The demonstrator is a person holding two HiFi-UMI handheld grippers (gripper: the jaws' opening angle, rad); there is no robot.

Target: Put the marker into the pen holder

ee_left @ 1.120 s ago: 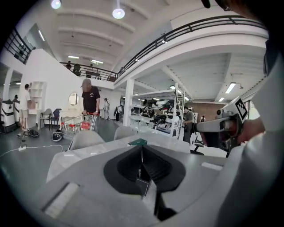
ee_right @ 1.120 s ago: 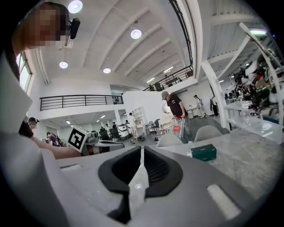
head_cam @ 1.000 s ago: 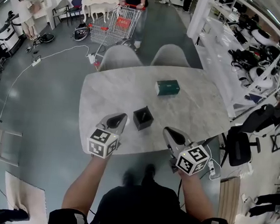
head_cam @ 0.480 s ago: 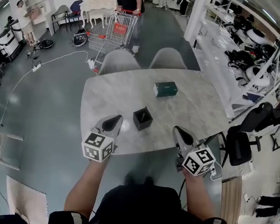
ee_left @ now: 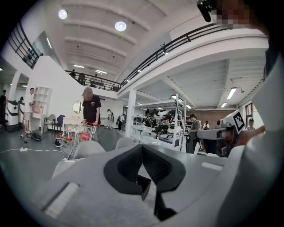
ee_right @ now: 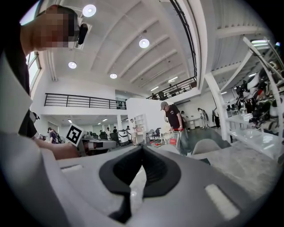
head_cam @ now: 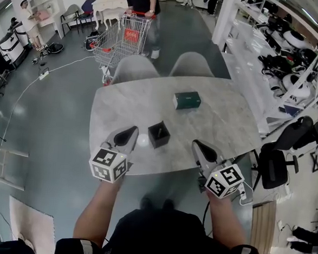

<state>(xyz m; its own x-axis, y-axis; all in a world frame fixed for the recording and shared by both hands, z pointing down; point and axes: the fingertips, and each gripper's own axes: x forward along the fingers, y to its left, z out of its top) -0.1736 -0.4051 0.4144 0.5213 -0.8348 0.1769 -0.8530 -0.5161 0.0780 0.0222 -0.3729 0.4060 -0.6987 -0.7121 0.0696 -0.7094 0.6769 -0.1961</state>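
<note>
The black square pen holder (head_cam: 158, 134) stands on the marble table (head_cam: 219, 122), near its front edge. A thin pale object shows inside the holder; I cannot tell whether it is the marker. My left gripper (head_cam: 130, 132) hovers just left of the holder, jaws shut on nothing. My right gripper (head_cam: 197, 147) hovers to the holder's right over the table's front edge, also shut and holding nothing. In the left gripper view the closed jaws (ee_left: 142, 147) hide most of the holder (ee_left: 144, 186). The right gripper view shows closed jaws (ee_right: 142, 149) and bare tabletop beyond.
A dark green box (head_cam: 186, 100) lies on the table beyond the holder. Two grey chairs (head_cam: 191, 64) stand at the far side. A person pushes a shopping cart (head_cam: 122, 37) behind them. A black office chair (head_cam: 273, 164) and shelving stand to the right.
Both grippers stay shut and near the holder; the right one drifted slightly right, then back. The person with the cart has moved a little to the left.
</note>
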